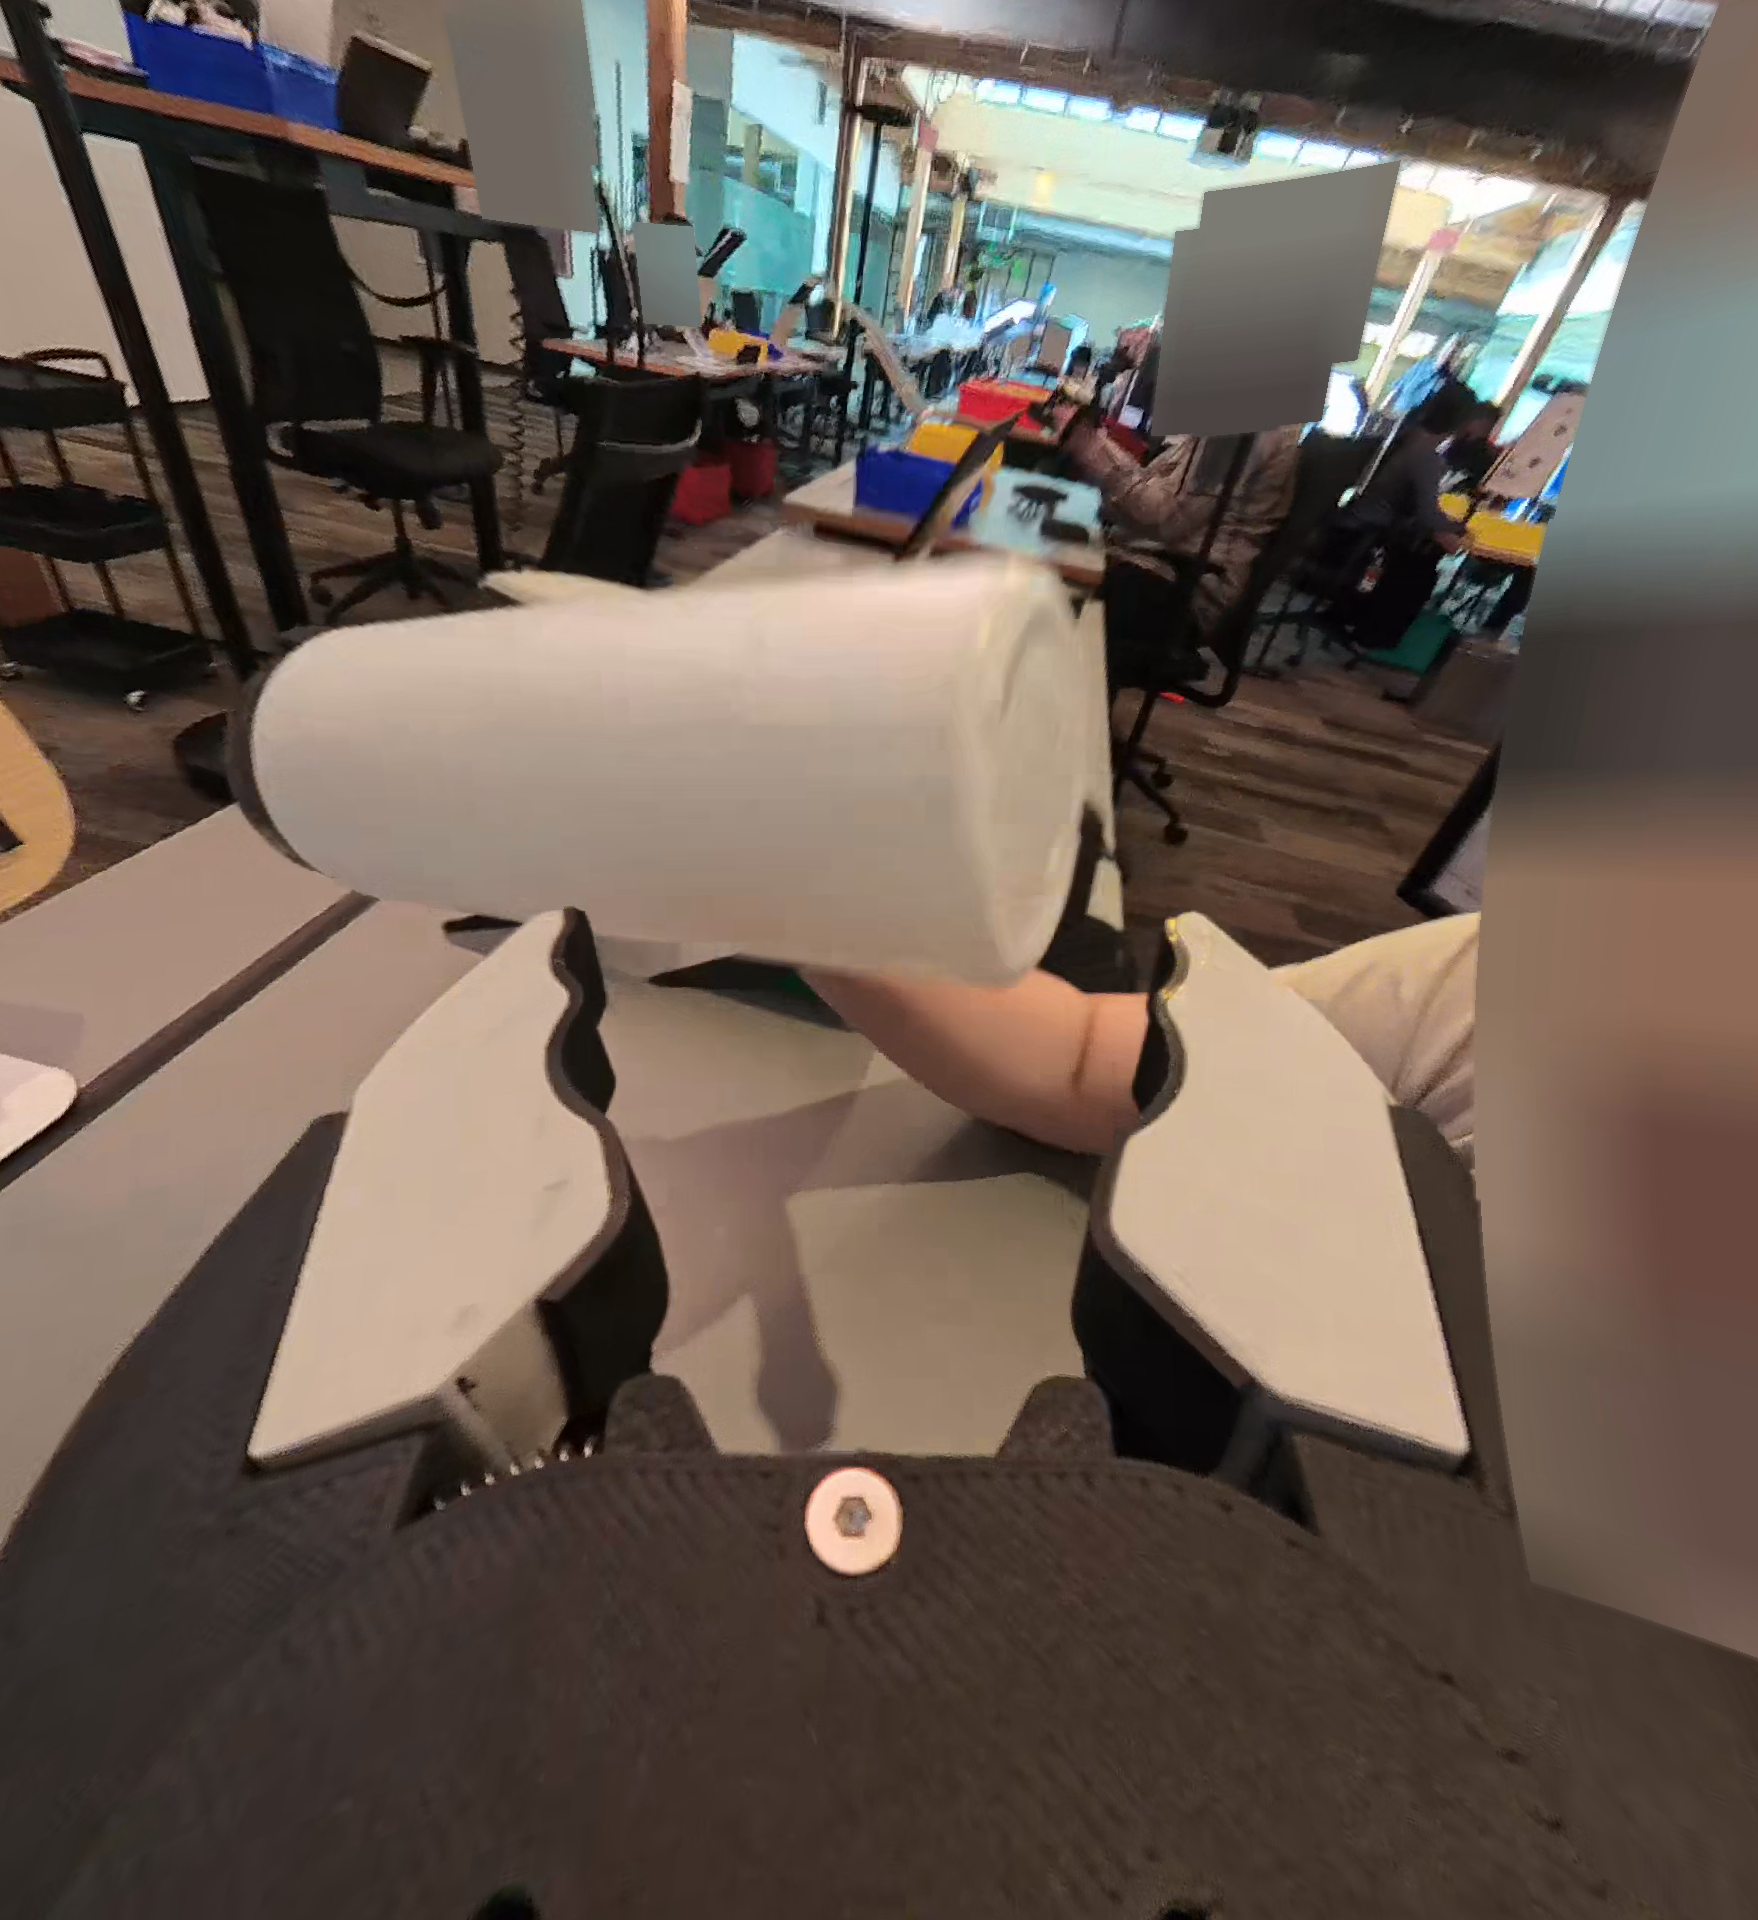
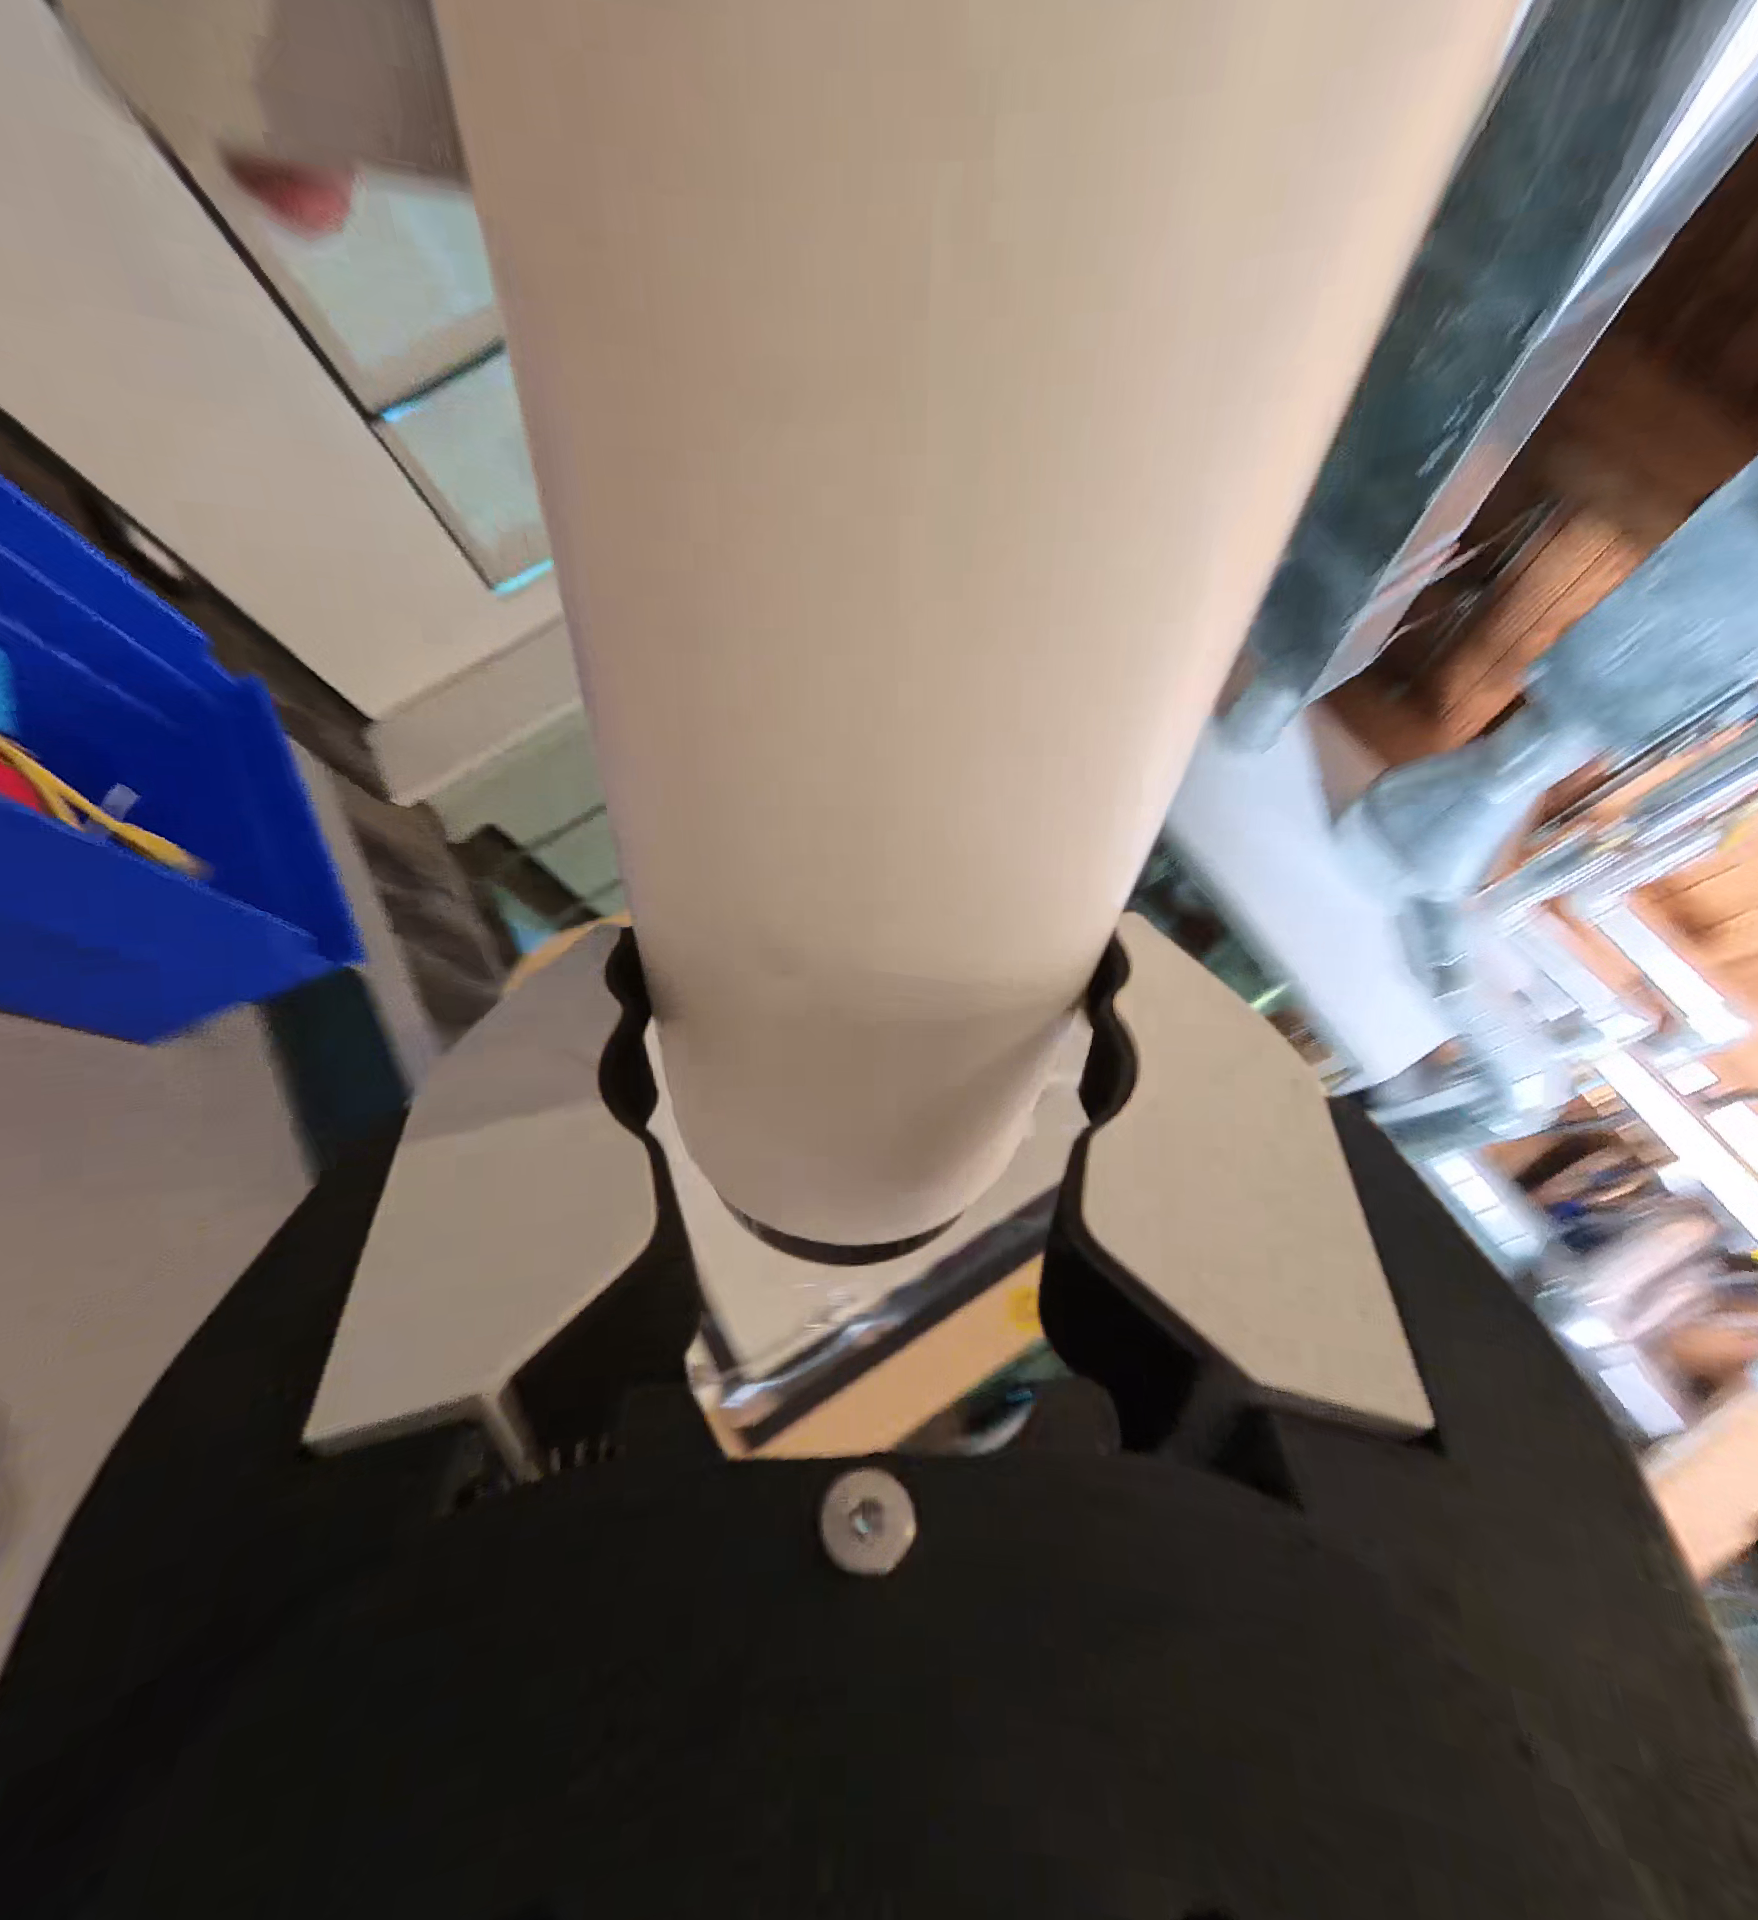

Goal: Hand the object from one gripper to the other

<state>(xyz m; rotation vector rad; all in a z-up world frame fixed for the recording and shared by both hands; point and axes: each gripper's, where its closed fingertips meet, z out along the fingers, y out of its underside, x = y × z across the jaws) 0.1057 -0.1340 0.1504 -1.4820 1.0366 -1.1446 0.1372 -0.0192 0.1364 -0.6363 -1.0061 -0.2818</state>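
A white cylindrical tumbler (image 1: 646,758) with a black ring at one end lies crosswise in the air, just beyond my left gripper's fingertips. My left gripper (image 1: 875,935) is open and empty, its tips just below the tumbler and not touching it. In the right wrist view my right gripper (image 2: 870,966) is shut on the tumbler (image 2: 906,520) near its black-ringed end, and the body stretches away from the camera. In the left wrist view the right gripper is mostly hidden behind the tumbler. The forearm (image 1: 1010,1060) holding it shows under the tumbler.
A grey table (image 1: 127,987) lies below the grippers. Beyond it stand office chairs (image 1: 355,436), desks with coloured bins and a black cart (image 1: 54,520). A blue bin (image 2: 127,831) shows at the left of the blurred right wrist view.
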